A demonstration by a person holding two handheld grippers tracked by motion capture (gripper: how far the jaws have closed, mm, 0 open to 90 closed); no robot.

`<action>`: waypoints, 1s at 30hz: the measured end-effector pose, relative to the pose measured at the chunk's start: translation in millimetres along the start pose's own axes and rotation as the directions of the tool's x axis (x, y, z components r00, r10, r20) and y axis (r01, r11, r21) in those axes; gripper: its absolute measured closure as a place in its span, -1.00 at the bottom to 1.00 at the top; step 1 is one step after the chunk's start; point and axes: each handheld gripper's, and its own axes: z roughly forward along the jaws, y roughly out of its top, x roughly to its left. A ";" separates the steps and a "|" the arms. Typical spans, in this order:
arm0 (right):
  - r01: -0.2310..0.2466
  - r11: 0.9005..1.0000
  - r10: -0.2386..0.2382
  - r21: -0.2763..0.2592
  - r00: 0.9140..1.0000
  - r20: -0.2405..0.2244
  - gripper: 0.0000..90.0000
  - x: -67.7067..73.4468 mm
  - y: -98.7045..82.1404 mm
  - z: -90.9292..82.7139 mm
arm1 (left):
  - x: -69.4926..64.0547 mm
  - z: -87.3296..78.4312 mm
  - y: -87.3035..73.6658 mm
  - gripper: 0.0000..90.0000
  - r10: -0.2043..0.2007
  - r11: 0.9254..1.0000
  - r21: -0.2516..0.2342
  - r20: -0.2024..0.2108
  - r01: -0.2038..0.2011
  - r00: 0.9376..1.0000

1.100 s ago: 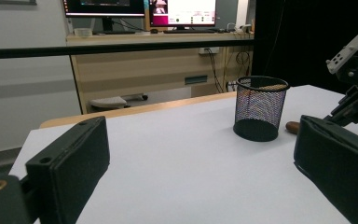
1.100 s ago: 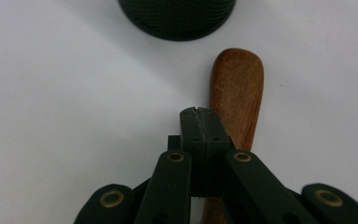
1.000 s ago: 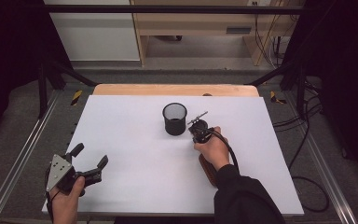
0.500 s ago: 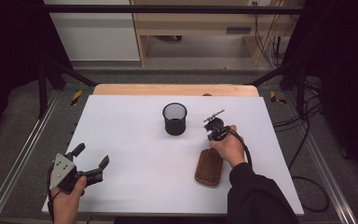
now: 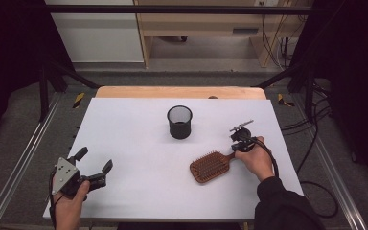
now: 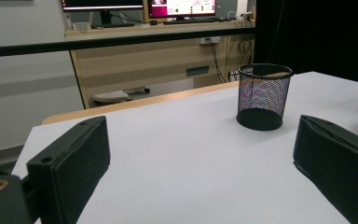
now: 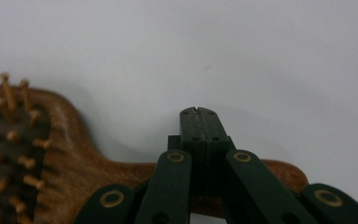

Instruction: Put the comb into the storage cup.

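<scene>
- Two grippers are working over the white table [image 5: 139, 124] in the high view: your left gripper [image 5: 95, 169] is sitting near the front left corner with its jaws standing wide and nothing between them, and your right gripper [image 5: 242, 139] is hovering just over the handle end of the wooden hairbrush [image 5: 210, 166], which is lying bristles up right of centre. The black mesh cup [image 5: 179, 121] is standing upright behind the brush, apart from it.
- In the left gripper view, your wide jaws are framing the mesh cup [image 6: 264, 95] farther off on the table.
- In the right gripper view, your jaws are pressing together, empty, above the hairbrush [image 7: 70, 172] handle.
</scene>
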 end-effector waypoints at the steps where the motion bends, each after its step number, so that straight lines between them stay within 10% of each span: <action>1: 0.004 1.000 -0.004 -0.006 1.000 -0.012 1.00 -0.5 -8.0 -2.6 | 0.0 0.0 0.0 -0.91 -0.001 1.000 0.000 0.000 0.001 1.000; 30: 0.043 0.999 -0.045 -0.018 0.987 -0.154 1.00 23.1 -62.2 -39.7 | -1.2 -0.2 -0.5 -0.91 0.006 1.000 0.008 0.002 -0.006 1.000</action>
